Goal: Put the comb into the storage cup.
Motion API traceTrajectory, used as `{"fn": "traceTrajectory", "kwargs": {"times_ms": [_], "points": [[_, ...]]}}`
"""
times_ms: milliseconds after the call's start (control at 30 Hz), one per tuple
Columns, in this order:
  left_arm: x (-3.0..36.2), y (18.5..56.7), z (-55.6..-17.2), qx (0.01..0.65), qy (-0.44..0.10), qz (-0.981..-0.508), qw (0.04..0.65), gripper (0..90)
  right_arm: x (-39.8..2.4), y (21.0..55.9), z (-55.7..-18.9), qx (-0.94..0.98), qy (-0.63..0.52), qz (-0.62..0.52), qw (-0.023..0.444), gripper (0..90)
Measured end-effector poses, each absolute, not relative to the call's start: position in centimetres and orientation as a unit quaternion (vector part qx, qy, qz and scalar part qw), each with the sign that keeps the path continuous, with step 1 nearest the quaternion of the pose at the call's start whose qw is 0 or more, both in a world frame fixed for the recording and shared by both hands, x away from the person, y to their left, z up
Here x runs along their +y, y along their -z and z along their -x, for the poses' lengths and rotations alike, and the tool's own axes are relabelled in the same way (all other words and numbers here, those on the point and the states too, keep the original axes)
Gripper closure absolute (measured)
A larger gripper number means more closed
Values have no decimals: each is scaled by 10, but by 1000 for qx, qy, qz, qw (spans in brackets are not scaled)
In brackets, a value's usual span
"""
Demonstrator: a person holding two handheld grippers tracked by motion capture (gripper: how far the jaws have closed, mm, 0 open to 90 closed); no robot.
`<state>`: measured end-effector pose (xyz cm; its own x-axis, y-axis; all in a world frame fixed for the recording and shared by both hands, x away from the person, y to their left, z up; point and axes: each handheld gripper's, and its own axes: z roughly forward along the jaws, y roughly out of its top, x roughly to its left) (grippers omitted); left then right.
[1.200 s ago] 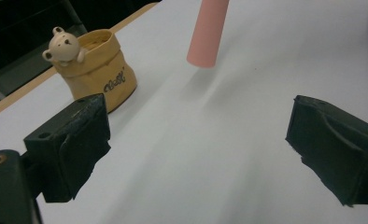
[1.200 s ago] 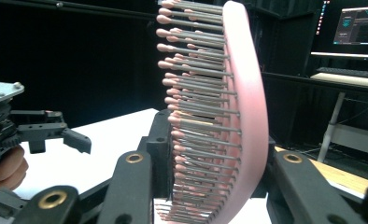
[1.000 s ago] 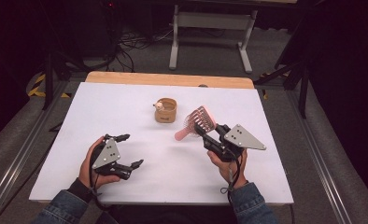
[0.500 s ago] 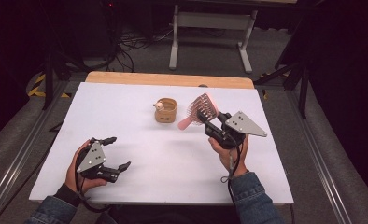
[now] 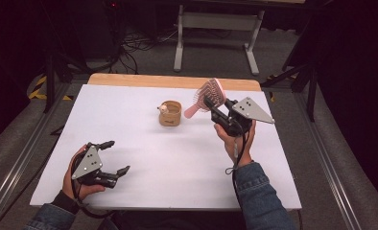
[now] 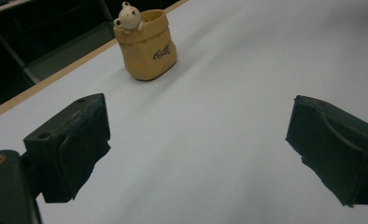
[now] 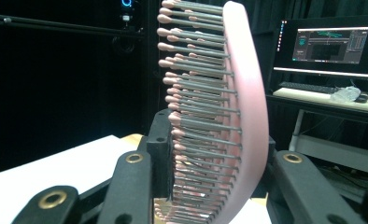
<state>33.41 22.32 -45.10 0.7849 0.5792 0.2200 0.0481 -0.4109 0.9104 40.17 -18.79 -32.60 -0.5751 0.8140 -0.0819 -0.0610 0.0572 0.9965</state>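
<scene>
High view: on the white desk [image 5: 177,158], the left hand-held gripper [image 5: 114,157] rests at about 8 o'clock with its jaws spread wide and empty. At about 2 o'clock the right hand-held gripper [image 5: 213,106] is clamped on a pink hairbrush [image 5: 210,93], lifted clear of the desk. A small tan pouch [image 5: 170,113] stands near the centre, just at 9 o'clock of the brush handle.

Left gripper view: the pouch [image 6: 147,44] stands at 11 o'clock, a little bear figure [image 6: 128,17] on its rim.

Right gripper view: the hairbrush [image 7: 219,112] stands upright between the jaws, bristles toward 9 o'clock. A monitor [image 7: 329,44] glows at 2 o'clock.
</scene>
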Motion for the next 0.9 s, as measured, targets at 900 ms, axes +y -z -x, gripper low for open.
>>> {"fn": "traceTrajectory", "kwargs": {"times_ms": [900], "points": [[226,452,-335,198,-254,-796,513,62,-138,332,-445,648,-600,-304,357,639]]}}
